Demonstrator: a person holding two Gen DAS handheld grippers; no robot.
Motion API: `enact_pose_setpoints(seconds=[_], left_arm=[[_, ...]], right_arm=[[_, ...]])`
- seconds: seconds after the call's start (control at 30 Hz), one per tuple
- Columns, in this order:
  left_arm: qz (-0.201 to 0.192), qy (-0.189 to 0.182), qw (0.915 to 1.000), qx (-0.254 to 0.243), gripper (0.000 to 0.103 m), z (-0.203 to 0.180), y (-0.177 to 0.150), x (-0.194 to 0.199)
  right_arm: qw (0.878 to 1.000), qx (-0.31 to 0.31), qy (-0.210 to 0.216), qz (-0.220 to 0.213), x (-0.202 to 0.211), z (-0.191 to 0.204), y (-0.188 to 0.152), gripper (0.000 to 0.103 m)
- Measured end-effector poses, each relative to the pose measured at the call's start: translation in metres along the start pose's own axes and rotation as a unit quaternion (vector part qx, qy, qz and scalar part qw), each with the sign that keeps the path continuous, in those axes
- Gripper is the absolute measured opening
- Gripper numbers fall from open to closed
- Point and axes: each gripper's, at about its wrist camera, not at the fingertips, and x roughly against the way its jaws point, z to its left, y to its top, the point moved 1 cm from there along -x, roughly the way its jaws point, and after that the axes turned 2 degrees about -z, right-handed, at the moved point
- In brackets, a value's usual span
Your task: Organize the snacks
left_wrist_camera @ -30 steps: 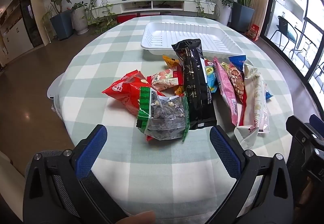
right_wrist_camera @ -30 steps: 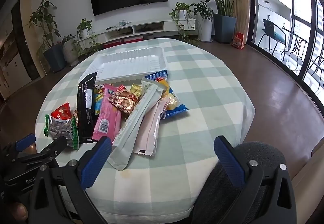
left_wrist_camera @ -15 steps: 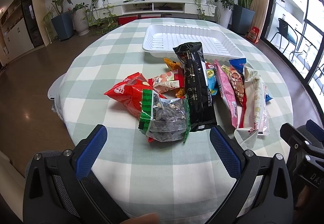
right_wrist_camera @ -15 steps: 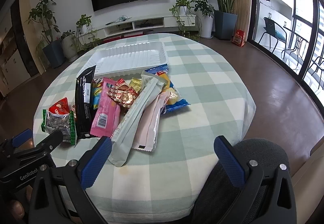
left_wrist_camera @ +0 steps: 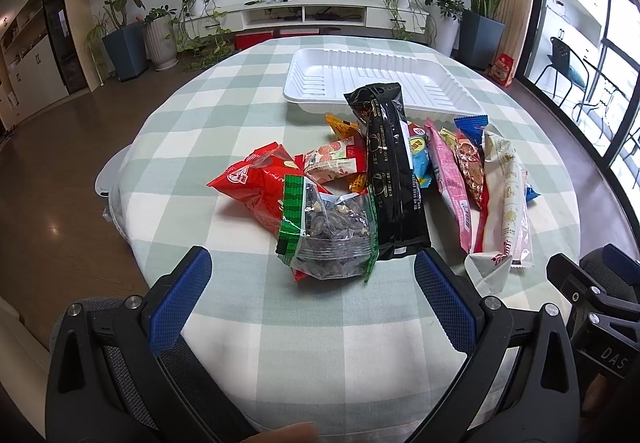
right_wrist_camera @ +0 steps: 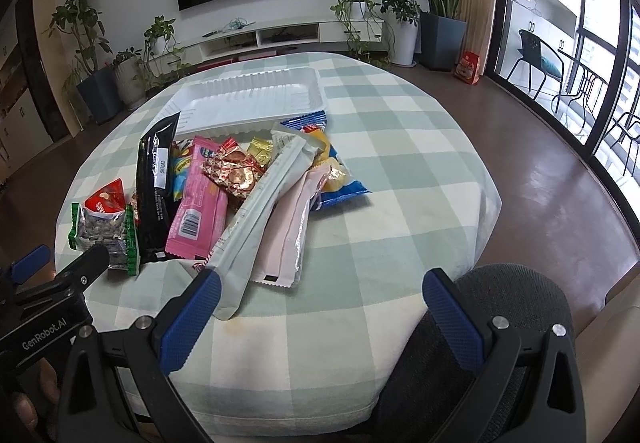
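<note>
The round table (left_wrist_camera: 224, 115) with its checked cloth carries everything, and at its far side lies the white tray (left_wrist_camera: 384, 83), which has nothing in it. Between the tray and the near edge lies the heap of snacks (left_wrist_camera: 384, 179), so no packet is sorted yet.

The left gripper (left_wrist_camera: 312, 295) hovers over the near edge with its jaws wide apart and nothing between them. Straight ahead of its fingers, near but not touching, lies the clear bag of seeds with green edges (left_wrist_camera: 330, 235); it rests partly on the red bag (left_wrist_camera: 260, 183). The long black packet (left_wrist_camera: 390, 171) lies just to the right of the seeds, and its long axis runs away from the fingers toward the tray (its far end overlaps the tray's rim).

The right gripper (right_wrist_camera: 320, 307) is also wide open and empty. The pale long packet (right_wrist_camera: 260, 211) points its near end at the left finger (right_wrist_camera: 188, 323) of this gripper, and the pink sachet (right_wrist_camera: 288, 235) lies beside it.

I judge that the left gripper is nearer to the seeds, and the right one to the pale packet.
</note>
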Motion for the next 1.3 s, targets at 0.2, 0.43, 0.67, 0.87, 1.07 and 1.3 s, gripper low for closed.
enact_pose_setpoints(seconds=[0.2, 0.43, 0.67, 0.87, 1.07, 1.3], left_arm=[[0.000, -0.001, 1.0000, 0.000, 0.103, 0.0008, -0.0004, 0.0006], [0.000, -0.001, 1.0000, 0.000, 0.103, 0.0003, -0.0008, 0.0006], [0.000, 0.000, 1.0000, 0.000, 0.103, 0.0001, -0.0009, 0.0005], [0.000, 0.000, 1.0000, 0.000, 0.103, 0.0000, -0.0009, 0.0004], [0.000, 0.000, 1.0000, 0.000, 0.103, 0.0001, -0.0008, 0.0004], [0.000, 0.000, 1.0000, 0.000, 0.103, 0.0004, -0.0007, 0.0004]], right_arm=[[1.000, 0.002, -0.001, 0.003, -0.0010, 0.0004, -0.0010, 0.103], [1.000, 0.002, -0.001, 0.006, -0.0025, 0.0009, -0.0022, 0.103], [1.000, 0.002, -0.001, 0.007, -0.0022, 0.0008, -0.0023, 0.103], [1.000, 0.003, -0.002, 0.010, -0.0035, 0.0011, -0.0029, 0.103], [1.000, 0.003, -0.002, 0.010, -0.0036, 0.0011, -0.0026, 0.103], [1.000, 0.003, -0.002, 0.010, -0.0036, 0.0011, -0.0027, 0.103]])
